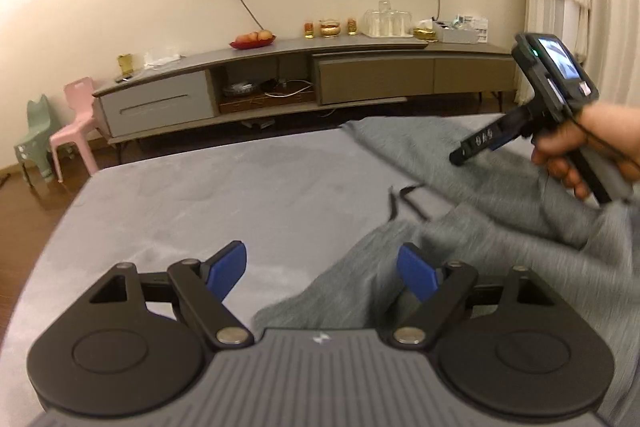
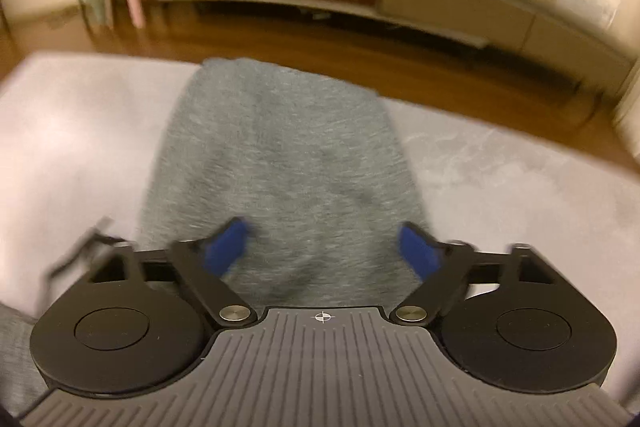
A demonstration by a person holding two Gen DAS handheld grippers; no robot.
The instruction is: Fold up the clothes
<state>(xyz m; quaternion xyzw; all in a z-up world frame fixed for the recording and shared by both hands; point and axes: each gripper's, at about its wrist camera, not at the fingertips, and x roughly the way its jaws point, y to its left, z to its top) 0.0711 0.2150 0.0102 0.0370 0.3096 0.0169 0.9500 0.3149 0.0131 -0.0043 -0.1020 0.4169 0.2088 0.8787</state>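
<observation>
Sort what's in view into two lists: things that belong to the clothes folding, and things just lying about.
Part of the job:
grey garment
grey padded surface it lies on
left gripper, open
right gripper, open

Just lying about:
fruit plate
pink chair
green chair
TV cabinet

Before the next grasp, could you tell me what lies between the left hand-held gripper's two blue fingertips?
In the left wrist view, the open left hand-held gripper frames bare grey bed surface on one side and the edge of the grey garment on the other.
</observation>
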